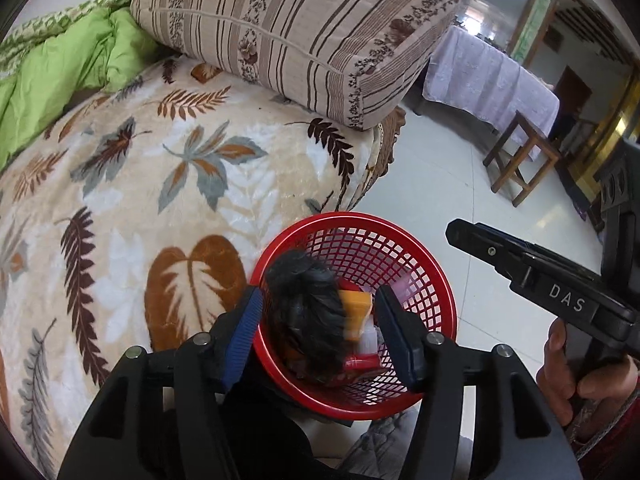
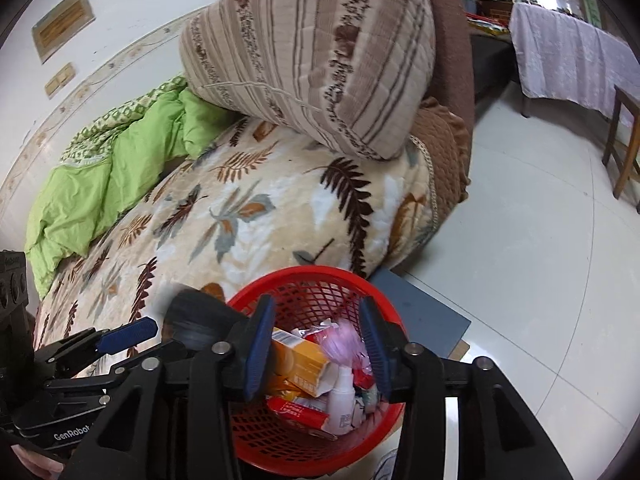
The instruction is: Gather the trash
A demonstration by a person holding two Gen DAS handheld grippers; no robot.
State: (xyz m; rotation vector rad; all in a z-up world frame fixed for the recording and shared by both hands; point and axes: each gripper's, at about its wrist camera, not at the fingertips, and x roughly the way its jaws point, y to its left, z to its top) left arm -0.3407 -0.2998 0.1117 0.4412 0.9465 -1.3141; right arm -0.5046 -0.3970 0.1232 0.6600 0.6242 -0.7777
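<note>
A red mesh basket (image 1: 420, 248) stands on the floor beside the bed and holds an orange box (image 1: 356, 312), a white spray bottle (image 2: 340, 396), red packets and a pink wad (image 2: 340, 340). My left gripper (image 1: 320, 332) is open above the basket, and a blurred black crumpled bag (image 1: 308, 308) hangs between its fingers, falling in. My right gripper (image 2: 316, 348) is open and empty above the same basket (image 2: 320, 280). The black bag shows blurred at the basket's left rim in the right wrist view (image 2: 196, 316).
The bed with a leaf-print blanket (image 1: 160, 184) lies left of the basket, with a striped cushion (image 1: 300, 28) and green quilt (image 1: 60, 72) on it. A grey board (image 2: 420, 316) lies on the white tiled floor. A wooden stool (image 1: 520, 156) and a covered table (image 1: 488, 76) stand far right.
</note>
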